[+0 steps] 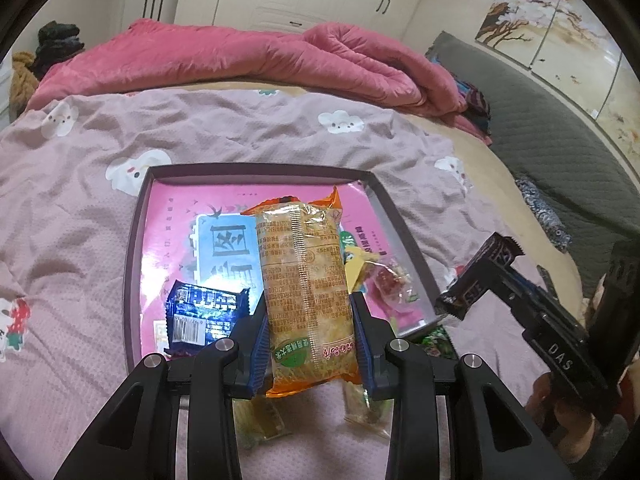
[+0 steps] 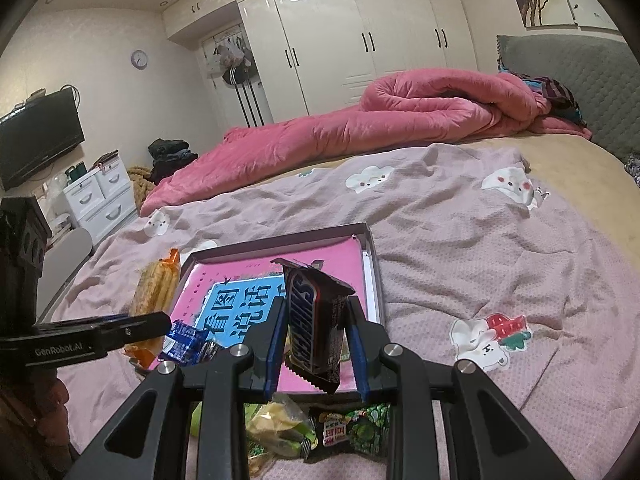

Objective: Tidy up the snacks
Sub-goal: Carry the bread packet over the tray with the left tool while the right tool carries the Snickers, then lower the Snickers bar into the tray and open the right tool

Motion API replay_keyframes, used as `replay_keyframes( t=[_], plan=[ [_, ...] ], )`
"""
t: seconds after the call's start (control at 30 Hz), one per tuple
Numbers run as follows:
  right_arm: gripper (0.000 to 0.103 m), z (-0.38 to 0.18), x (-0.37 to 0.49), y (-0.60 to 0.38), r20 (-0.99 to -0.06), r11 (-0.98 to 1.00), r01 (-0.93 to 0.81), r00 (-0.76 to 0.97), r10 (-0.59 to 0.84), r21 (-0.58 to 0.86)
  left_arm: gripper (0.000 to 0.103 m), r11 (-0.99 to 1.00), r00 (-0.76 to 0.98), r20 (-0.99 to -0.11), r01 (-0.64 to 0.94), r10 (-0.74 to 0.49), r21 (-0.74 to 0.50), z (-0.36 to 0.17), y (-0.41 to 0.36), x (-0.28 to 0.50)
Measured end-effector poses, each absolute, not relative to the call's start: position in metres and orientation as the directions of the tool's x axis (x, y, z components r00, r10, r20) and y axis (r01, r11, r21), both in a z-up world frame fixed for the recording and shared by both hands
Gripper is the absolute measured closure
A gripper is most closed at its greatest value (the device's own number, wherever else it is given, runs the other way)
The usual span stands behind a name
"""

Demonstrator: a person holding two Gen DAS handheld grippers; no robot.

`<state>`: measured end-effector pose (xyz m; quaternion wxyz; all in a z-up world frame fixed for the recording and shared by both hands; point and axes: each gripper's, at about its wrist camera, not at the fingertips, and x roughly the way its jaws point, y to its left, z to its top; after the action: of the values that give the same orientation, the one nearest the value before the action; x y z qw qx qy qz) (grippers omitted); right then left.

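Note:
My left gripper (image 1: 308, 304) is shut on a long orange-and-yellow snack pack (image 1: 306, 280) and holds it above the near edge of the pink-bottomed box (image 1: 256, 170). A blue snack packet (image 1: 206, 312) lies in the box at the near left, and small candies (image 1: 390, 280) lie at its right. My right gripper (image 2: 316, 308) is shut on a dark Snickers bar (image 2: 314, 328), held upright over the box's near right corner (image 2: 370, 264). The Snickers bar also shows in the left wrist view (image 1: 478, 280). The orange pack also shows in the right wrist view (image 2: 154, 296).
The box lies on a pink cloud-print blanket (image 1: 280, 128) on the bed. More snack packets lie on the blanket in front of the box: a green-and-black one (image 2: 352, 428) and a yellow-green one (image 2: 276, 428). A rolled red quilt (image 1: 248, 56) lies at the far side.

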<state>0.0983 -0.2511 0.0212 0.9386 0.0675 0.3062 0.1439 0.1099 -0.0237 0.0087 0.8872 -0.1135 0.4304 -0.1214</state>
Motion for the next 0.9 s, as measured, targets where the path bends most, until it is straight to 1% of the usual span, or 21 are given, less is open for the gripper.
replay_keyframes(
  t=[0.3,0.53,0.9],
  plan=[
    [0.074,0.007,0.112,-0.257,-0.581,0.959,-0.192,0.764,0.279,0.207,0.066,0.948,0.576,-0.758,0.114,-0.306,-0.297,-0.008,-0.032,0.122],
    [0.074,-0.005,0.12,-0.258,-0.611,0.959,-0.193,0.74,0.282,0.209,0.066,0.95,0.568,-0.765,0.121,-0.303,-0.286,-0.013,-0.041,0.129],
    [0.074,-0.016,0.125,-0.256,-0.632,0.959,-0.194,0.722,0.283,0.208,0.066,0.952,0.55,-0.778,0.131,-0.303,-0.278,-0.023,-0.053,0.135]
  ],
)
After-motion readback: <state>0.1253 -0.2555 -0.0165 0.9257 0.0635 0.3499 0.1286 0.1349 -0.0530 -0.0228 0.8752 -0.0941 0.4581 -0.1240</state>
